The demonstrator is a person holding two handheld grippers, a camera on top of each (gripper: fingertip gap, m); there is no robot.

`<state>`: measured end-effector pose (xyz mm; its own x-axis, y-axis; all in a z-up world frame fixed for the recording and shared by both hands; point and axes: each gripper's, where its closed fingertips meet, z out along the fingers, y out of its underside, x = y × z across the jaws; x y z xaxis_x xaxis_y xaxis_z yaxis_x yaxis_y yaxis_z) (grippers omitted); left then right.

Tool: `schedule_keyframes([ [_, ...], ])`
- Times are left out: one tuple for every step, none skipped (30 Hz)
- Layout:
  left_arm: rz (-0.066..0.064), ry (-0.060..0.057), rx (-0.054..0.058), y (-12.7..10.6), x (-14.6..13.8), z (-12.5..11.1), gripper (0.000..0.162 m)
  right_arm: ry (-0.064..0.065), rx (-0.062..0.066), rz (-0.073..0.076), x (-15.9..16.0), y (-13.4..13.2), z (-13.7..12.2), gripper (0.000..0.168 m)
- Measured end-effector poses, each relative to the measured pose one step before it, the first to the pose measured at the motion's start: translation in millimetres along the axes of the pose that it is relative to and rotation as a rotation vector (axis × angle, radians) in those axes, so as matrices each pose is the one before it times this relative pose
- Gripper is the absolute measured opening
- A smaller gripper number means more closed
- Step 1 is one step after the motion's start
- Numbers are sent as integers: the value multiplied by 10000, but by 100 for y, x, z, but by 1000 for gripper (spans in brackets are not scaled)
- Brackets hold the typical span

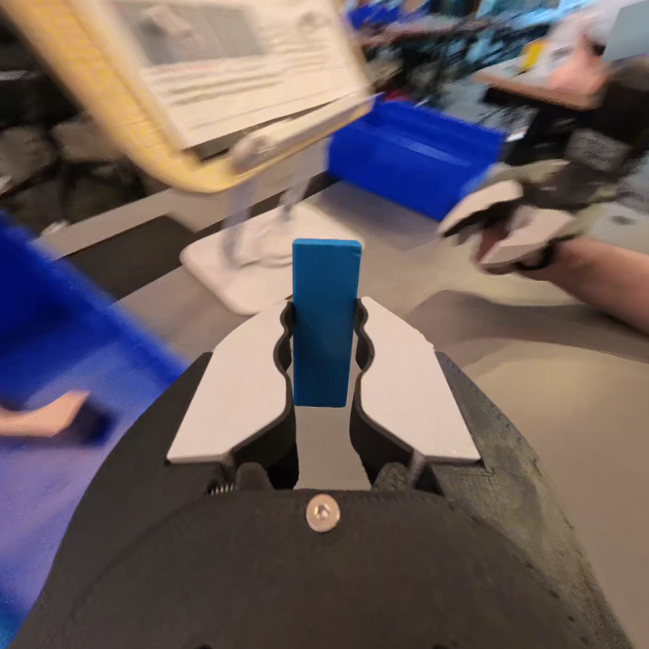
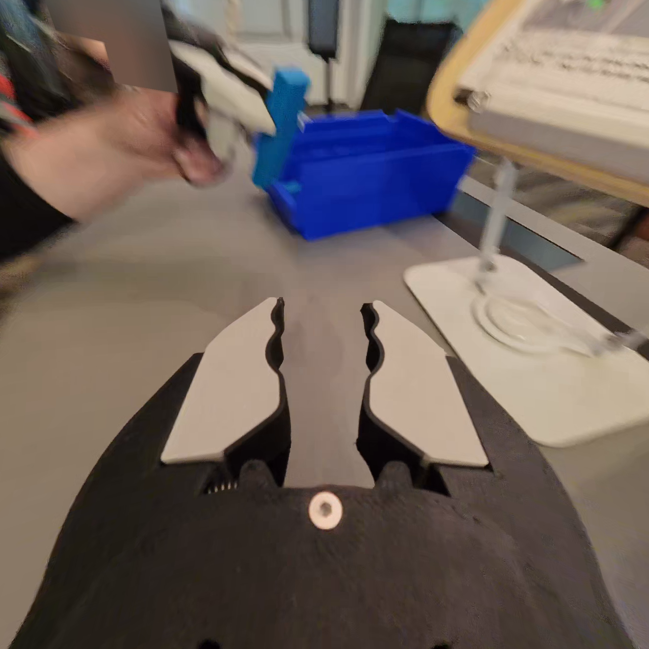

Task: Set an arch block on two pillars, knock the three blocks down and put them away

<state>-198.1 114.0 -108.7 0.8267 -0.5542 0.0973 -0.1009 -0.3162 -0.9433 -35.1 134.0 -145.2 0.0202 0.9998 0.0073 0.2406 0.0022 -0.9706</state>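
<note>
My left gripper (image 1: 325, 302) is shut on a blue rectangular block (image 1: 325, 323), which stands upright between the fingers above the grey table (image 1: 526, 421). In the right wrist view this gripper (image 2: 270, 109) holds the blue block (image 2: 281, 133) in the air at the near left corner of a blue bin (image 2: 368, 182). My right gripper (image 2: 321, 303) is open and empty, low over the table (image 2: 175, 281). It also shows at the right of the left wrist view (image 1: 502, 228). A pale block (image 1: 38, 414) lies in the blue bin (image 1: 52, 316) at my left. Both views are motion-blurred.
A second blue bin (image 1: 414, 158) stands at the back right. A white stand base (image 1: 224, 274) holds a tilted board with papers (image 1: 175, 87) over the table's far side; they also show in the right wrist view, base (image 2: 526, 386) and board (image 2: 544, 87). A forearm (image 1: 604, 281) reaches in from the right. My hands' fingertips stand some 20 centimeters from each other.
</note>
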Motion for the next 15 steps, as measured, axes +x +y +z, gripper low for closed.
schedule_keyframes([
  [207,974,485,-291,2912,832,33,-823,569,314,-1355,-1055,-143,46],
  [155,772,247,48,2478,1164,33,-604,442,220,-1047,-777,-20,49],
  [150,527,29,337,1925,1400,33,-426,310,95,-787,-487,46,52],
  [138,480,-6,425,1645,1475,33,-513,198,-45,-940,-288,93,54],
  [47,574,19,378,1504,1441,33,-267,87,-110,-628,-98,153,54],
  [24,505,97,280,1145,1308,33,-95,56,-25,-286,-49,187,57],
  [-33,518,15,355,922,1141,33,-281,125,64,-468,-102,132,58],
  [-137,376,-5,284,519,943,33,-313,203,139,-434,-199,36,56],
  [-85,141,87,80,111,677,33,-25,88,183,67,-37,-3,53],
  [-115,220,176,-91,177,425,33,-5,-60,191,195,197,-16,50],
  [-133,199,115,-36,93,214,34,-173,-74,121,-25,226,-41,45],
  [-36,92,-6,96,-13,96,34,-27,30,52,122,87,-117,43],
  [19,60,-8,85,15,53,34,33,40,54,166,47,-102,38],
  [-28,144,11,75,173,59,33,3,9,85,138,60,-52,33],
  [-54,30,-6,125,2,77,33,-55,-44,105,25,107,11,33],
])
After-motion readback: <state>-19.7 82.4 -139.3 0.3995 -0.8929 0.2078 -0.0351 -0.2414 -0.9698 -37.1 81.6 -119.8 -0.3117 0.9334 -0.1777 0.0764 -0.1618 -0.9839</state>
